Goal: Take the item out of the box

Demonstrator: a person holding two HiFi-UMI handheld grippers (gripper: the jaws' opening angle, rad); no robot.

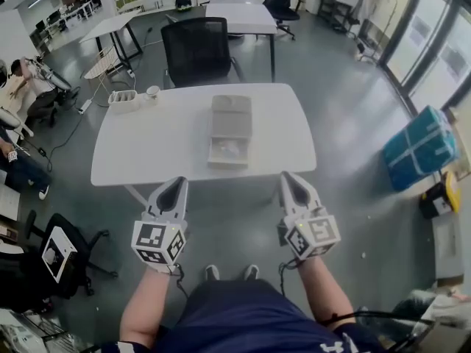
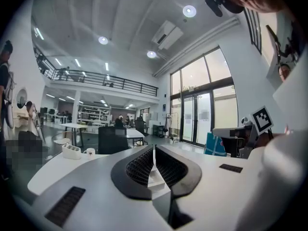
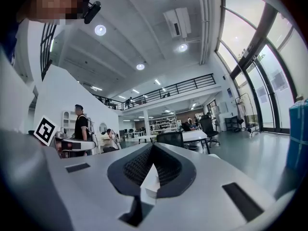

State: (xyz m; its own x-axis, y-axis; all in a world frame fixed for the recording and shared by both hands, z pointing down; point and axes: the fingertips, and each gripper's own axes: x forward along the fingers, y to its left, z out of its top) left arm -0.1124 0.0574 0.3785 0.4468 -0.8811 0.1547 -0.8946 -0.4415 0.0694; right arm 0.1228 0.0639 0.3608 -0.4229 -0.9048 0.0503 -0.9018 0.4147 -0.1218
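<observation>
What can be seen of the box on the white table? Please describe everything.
The box is flat, rectangular and pale grey-beige, like cardboard. It seems to have two parts end to end: a plain far part, perhaps an opened lid, and a near part holding a pale item, too blurry to identify. It lies near the middle of the white table, its length pointing away from the person. Nothing else touches it.

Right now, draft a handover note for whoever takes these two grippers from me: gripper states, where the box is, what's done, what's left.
Left gripper: shut, empty, held short of the table's near edge.
Right gripper: shut, empty, likewise short of the edge.
Box: middle of the white table, lid appears open, pale item inside.
Done: box open.
Left: open the jaws, reach in, grip the item, lift it out.
</observation>
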